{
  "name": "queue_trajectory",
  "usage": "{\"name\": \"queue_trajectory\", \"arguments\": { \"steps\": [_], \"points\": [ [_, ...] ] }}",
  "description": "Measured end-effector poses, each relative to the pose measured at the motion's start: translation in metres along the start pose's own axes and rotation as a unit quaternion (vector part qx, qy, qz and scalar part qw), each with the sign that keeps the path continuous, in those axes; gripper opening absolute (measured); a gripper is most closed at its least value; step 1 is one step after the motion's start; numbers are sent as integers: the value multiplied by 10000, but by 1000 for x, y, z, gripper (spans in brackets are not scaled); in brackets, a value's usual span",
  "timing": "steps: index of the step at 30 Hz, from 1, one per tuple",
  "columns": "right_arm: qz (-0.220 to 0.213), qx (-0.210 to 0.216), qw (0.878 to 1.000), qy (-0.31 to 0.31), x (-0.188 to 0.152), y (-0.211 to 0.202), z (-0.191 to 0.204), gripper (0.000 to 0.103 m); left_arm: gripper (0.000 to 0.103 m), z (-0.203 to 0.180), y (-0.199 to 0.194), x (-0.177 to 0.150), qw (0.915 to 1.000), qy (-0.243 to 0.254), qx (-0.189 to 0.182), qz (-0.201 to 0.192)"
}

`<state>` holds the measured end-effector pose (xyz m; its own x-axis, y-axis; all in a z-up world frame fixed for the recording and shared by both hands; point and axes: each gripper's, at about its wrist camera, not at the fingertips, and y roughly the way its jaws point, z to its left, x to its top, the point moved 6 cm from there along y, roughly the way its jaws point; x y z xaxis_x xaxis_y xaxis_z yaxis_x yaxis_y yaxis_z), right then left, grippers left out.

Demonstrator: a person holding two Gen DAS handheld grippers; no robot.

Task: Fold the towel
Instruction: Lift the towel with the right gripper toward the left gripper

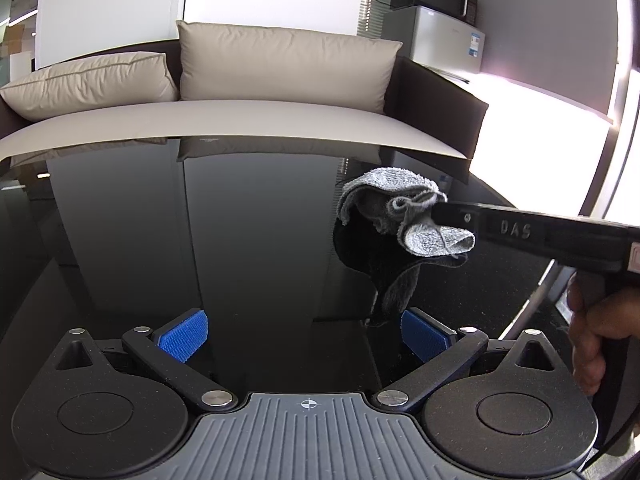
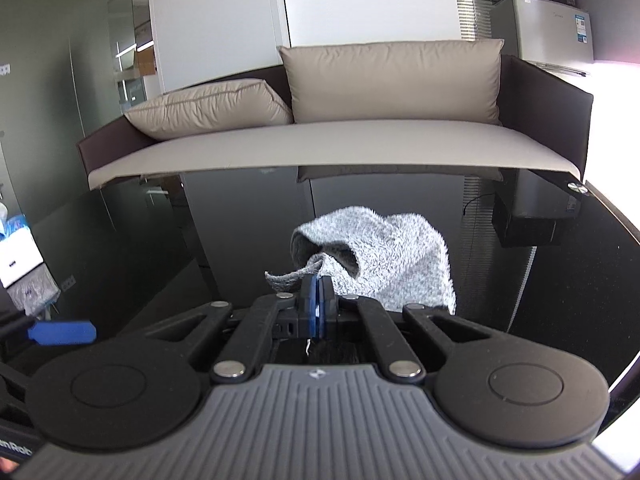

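Note:
A small grey towel hangs bunched just above the glossy black table, and its reflection shows below it. My right gripper comes in from the right and pinches the towel's near edge. In the right wrist view the blue pads are pressed together on a corner of the towel, whose far part droops to the tabletop. My left gripper stands open low over the table, nearer than the towel and to its left, with nothing between its blue pads.
A sofa with beige cushions runs along the table's far edge. A small fridge with a microwave on top stands at the back right. A person's hand grips the right handle. A white box sits at far left.

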<state>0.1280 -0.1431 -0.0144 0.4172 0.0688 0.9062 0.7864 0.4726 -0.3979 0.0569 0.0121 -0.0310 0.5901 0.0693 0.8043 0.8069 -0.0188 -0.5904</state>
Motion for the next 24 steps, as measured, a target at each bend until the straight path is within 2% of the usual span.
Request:
{"name": "queue_trajectory", "arguments": {
  "steps": [7, 11, 16, 17, 20, 22, 24],
  "points": [
    [-786, 404, 9961, 49, 51, -25, -9, 1, 102, -1, 3, -1, 10000, 19, 13, 18],
    [-1274, 875, 9878, 212, 85, -40, -13, 1, 102, 0, 4, -1, 10000, 29, 31, 18],
    [-1483, 1587, 9730, 779, 108, -45, -19, 1, 102, 0, 6, 0, 10000, 1, 65, -13],
    [-1408, 1599, 9740, 764, 110, -43, -19, 1, 102, -1, 6, -1, 10000, -2, 67, -19],
    [-1009, 830, 9914, 107, 109, -34, -17, 1, 102, -2, 7, -2, 10000, 19, 66, 4],
    [-942, 849, 9916, 252, 108, -33, -22, 1, 102, -4, 8, -2, 10000, 44, 58, 23],
    [-1132, 1040, 9870, 466, 115, -42, -25, 1, 102, -4, 6, 0, 10000, 41, 30, -64]
  ]
}}
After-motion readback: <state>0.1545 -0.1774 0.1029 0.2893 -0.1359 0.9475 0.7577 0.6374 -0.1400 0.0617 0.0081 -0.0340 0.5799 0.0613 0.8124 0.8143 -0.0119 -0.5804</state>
